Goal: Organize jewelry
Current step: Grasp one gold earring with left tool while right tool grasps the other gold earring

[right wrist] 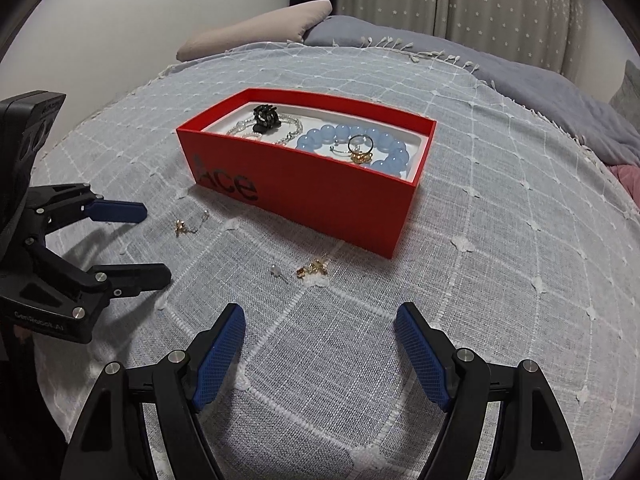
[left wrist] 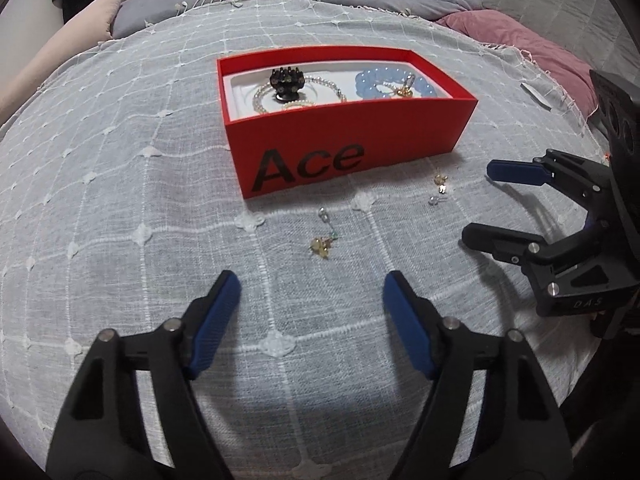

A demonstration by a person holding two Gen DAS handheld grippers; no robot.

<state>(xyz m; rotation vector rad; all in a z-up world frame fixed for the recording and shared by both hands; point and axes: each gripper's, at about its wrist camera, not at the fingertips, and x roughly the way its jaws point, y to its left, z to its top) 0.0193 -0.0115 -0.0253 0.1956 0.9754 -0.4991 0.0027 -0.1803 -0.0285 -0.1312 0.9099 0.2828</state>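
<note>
A red box [left wrist: 352,136] [right wrist: 320,196] marked "Ace" sits on the bed. Inside it lie a black hair claw [left wrist: 286,80] [right wrist: 265,116], a pearl bracelet [left wrist: 262,98], a blue bead bracelet [left wrist: 374,82] [right wrist: 344,136] and a gold ring [right wrist: 360,148]. In front of the box a gold drop earring [left wrist: 322,240] [right wrist: 185,226] lies on the cloth, just beyond my left gripper [left wrist: 312,292], which is open with nothing between its fingers. Small gold earrings [left wrist: 440,184] [right wrist: 312,269] and a clear stud [right wrist: 276,271] lie ahead of my right gripper [right wrist: 320,324], also open and empty.
A grey checked cloth [left wrist: 160,240] [right wrist: 500,280] with a fringed far edge covers the bed. Pillows and a grey blanket [right wrist: 400,32] lie behind the box, and a pink cover [left wrist: 520,44] is at the far right. Each gripper shows at the edge of the other's view.
</note>
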